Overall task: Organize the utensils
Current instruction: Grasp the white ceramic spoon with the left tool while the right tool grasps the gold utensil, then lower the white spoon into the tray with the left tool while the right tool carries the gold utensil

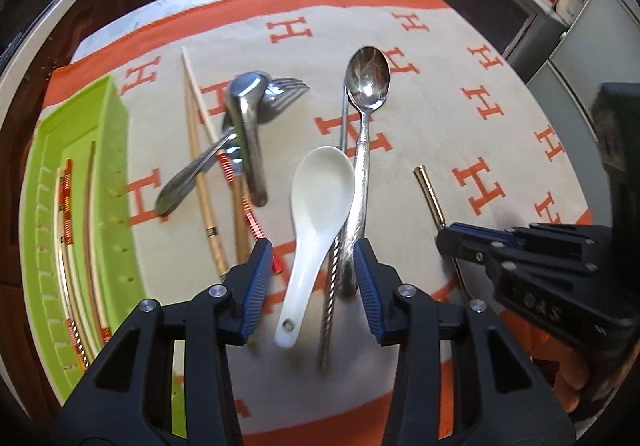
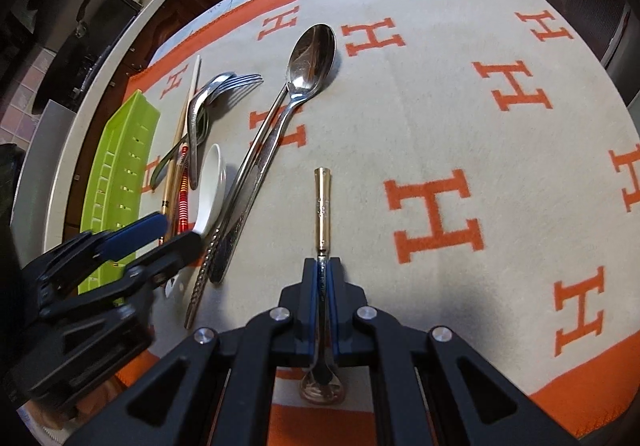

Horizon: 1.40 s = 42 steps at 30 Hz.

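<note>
The right gripper (image 2: 323,266) pinches a gold-handled spoon (image 2: 322,201) between its fingers, low over the blanket (image 2: 400,117). The left gripper (image 1: 312,258) is spread around the white ceramic spoon (image 1: 316,205) — green tray (image 1: 108,165) at nine o'clock.

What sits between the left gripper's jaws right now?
In the left wrist view, the left gripper is open around the white ceramic spoon handle, a twisted metal chopstick and the big steel spoon handle.
</note>
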### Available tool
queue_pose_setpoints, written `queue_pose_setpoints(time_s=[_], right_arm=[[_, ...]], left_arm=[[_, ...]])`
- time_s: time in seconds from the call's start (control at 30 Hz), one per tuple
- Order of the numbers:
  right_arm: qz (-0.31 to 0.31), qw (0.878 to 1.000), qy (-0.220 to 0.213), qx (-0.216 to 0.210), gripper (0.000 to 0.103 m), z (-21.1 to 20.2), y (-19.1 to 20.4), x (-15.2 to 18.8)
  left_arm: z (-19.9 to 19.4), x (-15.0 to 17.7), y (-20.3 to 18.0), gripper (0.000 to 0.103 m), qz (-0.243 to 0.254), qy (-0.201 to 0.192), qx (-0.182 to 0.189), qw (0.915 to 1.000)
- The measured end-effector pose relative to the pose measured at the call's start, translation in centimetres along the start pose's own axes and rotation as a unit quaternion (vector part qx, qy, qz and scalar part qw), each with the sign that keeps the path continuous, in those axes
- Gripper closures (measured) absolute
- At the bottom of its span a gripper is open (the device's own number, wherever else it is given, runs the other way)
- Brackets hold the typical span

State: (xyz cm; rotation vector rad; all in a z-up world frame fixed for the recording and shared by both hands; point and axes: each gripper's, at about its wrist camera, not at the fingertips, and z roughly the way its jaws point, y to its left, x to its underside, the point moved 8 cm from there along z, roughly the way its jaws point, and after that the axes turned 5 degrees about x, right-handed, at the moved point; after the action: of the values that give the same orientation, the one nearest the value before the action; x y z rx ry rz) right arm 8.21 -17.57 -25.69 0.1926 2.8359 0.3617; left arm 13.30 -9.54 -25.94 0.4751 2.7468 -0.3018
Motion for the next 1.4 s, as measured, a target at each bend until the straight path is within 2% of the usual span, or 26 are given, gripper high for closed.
queue_pose_setpoints(time_s=[0.17,0.3,0.47,0.6,0.67,0.87,1.1,1.4], right_arm=[[-0.001,1.0,-0.002,-0.021,0.099,0.0,-0.3,0.0],[0.002,0.999,0.0,-0.038,0.099,0.0,-0.4,-0.2],[0.002,0.999,0.0,-0.05,0.099,-0.2,-0.7,0.0],[0.005,0.998,0.001,-0.056,0.099,-0.2,-0.9,-0.1],[0.004,0.998,0.001,-0.057,0.099,-0.2,-0.9,-0.1],[0.007,0.999,0.0,-0.052,0.099,-0.3,-0.9,0.0],[0.003,0.999,0.0,-0.046,0.099,-0.6,-0.1,0.0],[-0.008,0.995,0.011,-0.095,0.099,-2.1,3.8,-0.6]], left_arm=[[2.1,-0.6,-0.2,0.071,-0.007,0.023,-0.004,0.9997],[2.7,-1.4,-0.1,0.076,-0.018,0.023,-0.005,0.9996],[3.1,-2.2,0.3,0.088,-0.044,0.023,0.019,0.9986],[3.1,-2.4,0.6,0.091,-0.06,0.017,0.034,0.9975],[2.5,-2.6,0.7,0.099,-0.065,0.001,0.041,0.997],[2.1,-2.2,1.4,0.099,-0.09,0.002,0.061,0.9941],[0.0,-1.3,2.2,0.099,-0.104,-0.017,0.078,0.9913],[-6.3,0.2,3.5,0.099,-0.112,-0.061,0.103,0.9865]])
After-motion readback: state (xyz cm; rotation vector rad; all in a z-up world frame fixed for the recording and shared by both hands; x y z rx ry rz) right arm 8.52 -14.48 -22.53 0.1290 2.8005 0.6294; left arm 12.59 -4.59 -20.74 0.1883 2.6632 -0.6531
